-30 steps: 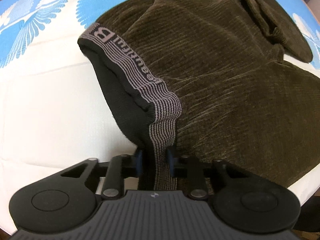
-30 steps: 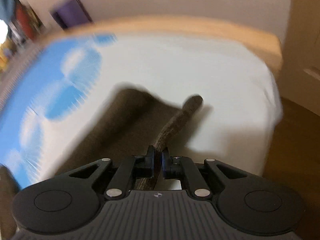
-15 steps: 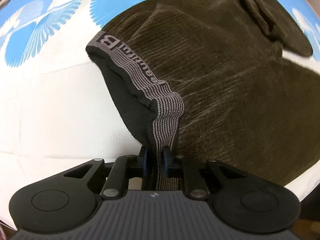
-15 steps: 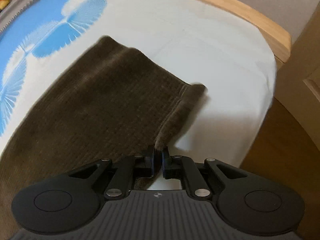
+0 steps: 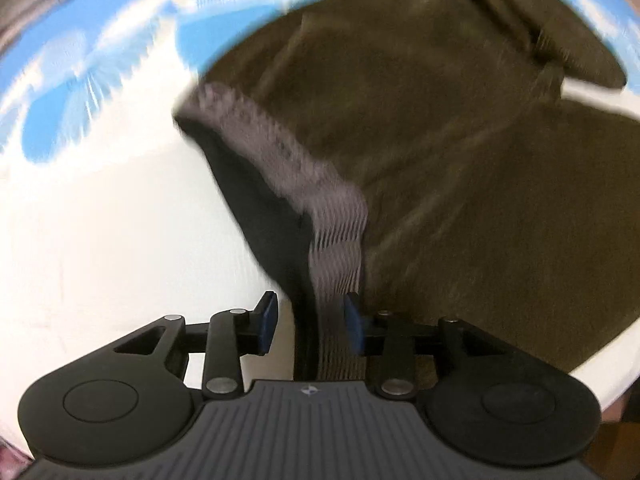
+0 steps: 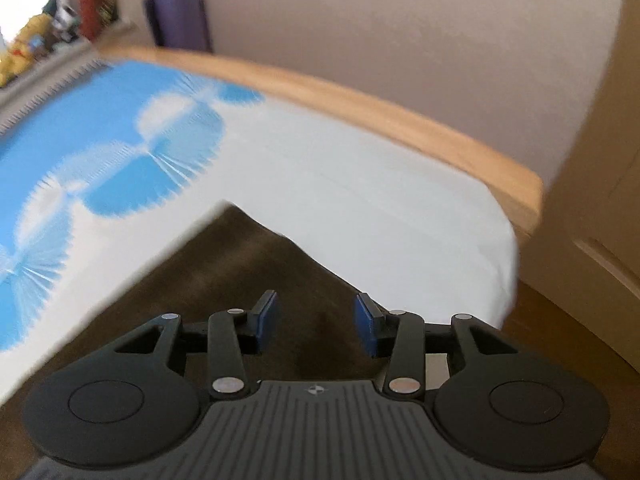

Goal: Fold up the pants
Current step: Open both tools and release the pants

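Dark brown corduroy pants (image 5: 460,152) lie on a bed. Their grey striped waistband (image 5: 336,216) runs down between my left gripper's (image 5: 310,322) blue pads; the jaws stand apart, so it is open with the band loose between them. In the right wrist view the pant leg end (image 6: 256,264) lies flat on the white sheet, a corner pointing away. My right gripper (image 6: 316,326) is open just above that cloth, holding nothing.
The bed has a white sheet (image 6: 360,184) and a blue-and-white patterned cover (image 6: 100,152). A wooden bed frame edge (image 6: 380,120) curves behind, with a wall and a purple object (image 6: 180,16) beyond. Wooden floor (image 6: 580,340) shows at the right.
Both grippers were shut on the pants, left on the waistband and right on the leg hem. Both have opened and let go; the leg end now lies flat.
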The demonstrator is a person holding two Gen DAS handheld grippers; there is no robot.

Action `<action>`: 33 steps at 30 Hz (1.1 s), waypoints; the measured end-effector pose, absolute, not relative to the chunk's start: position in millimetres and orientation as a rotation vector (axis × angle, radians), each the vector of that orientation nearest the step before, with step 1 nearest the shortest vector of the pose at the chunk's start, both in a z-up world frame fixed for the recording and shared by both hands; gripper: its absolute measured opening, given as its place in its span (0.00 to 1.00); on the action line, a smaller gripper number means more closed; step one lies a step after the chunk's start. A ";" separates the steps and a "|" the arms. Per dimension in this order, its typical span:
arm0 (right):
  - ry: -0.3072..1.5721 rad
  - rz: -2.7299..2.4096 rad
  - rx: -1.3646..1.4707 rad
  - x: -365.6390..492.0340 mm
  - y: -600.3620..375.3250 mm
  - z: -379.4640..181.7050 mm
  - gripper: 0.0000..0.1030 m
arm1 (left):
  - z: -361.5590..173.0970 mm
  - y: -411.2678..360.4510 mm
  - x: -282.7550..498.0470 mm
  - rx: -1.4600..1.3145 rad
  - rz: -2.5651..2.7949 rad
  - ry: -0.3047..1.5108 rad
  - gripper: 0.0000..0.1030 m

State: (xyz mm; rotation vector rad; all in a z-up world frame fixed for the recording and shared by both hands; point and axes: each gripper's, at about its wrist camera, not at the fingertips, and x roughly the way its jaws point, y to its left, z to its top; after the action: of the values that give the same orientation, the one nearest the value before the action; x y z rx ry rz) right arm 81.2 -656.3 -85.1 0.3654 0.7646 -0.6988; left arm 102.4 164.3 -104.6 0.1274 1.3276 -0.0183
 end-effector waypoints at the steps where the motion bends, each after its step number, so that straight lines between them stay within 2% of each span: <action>1: 0.739 -0.677 0.346 82.5 -648.2 -78.4 0.43 | -95.8 162.3 103.8 0.105 -0.018 1.286 0.43; 7: 0.627 -0.469 0.283 113.8 -595.2 -56.3 0.43 | -47.4 128.8 116.5 0.083 0.066 0.992 0.61; 11: 0.617 -0.274 0.286 144.2 -550.3 -49.4 0.43 | -23.1 84.2 119.4 0.118 0.067 0.838 0.61; 14: 0.657 -0.137 0.297 177.0 -510.2 -56.2 0.43 | -8.6 49.6 125.4 0.094 0.007 0.816 0.60; 15: 0.674 -0.099 0.297 186.8 -497.4 -57.8 0.41 | -3.9 38.5 132.6 0.079 -0.033 0.847 0.53; 16: 0.685 -0.065 0.304 194.8 -486.0 -59.9 0.38 | -0.6 28.5 139.5 0.079 -0.057 0.877 0.37; 18: 0.705 0.006 0.335 213.9 -464.7 -63.1 0.13 | 7.6 6.5 154.8 0.099 -0.082 0.909 0.21; 20: 0.710 0.041 0.369 229.1 -448.2 -64.0 0.08 | 8.1 -13.3 166.8 0.083 -0.120 0.876 0.17; 23: 0.722 0.055 0.415 249.5 -431.6 -69.6 0.08 | -16.2 -33.6 174.3 0.053 -0.177 0.814 0.17; 27: 0.777 0.064 0.467 274.5 -429.1 -90.7 0.12 | -73.8 -52.1 197.5 0.027 -0.184 0.974 0.17; 28: 0.795 0.072 0.476 281.4 -427.9 -97.4 0.15 | -82.5 -59.7 201.3 0.053 -0.212 0.981 0.19; 30: 0.826 0.080 0.478 296.0 -425.6 -110.8 0.36 | -93.0 -72.5 204.8 0.132 -0.247 0.980 0.22; 31: 0.845 0.085 0.477 303.7 -424.3 -118.0 0.40 | -97.3 -77.0 204.8 0.157 -0.249 0.974 0.28; 33: 0.882 0.088 0.477 314.6 -421.7 -130.1 0.41 | -106.5 -87.8 210.9 0.163 -0.246 0.982 0.36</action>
State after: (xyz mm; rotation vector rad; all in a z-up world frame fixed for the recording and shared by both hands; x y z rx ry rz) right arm 314.6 -421.7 -130.1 0.4768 0.8821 0.0883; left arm 210.9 -87.8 -106.5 0.1630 0.9817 -0.2464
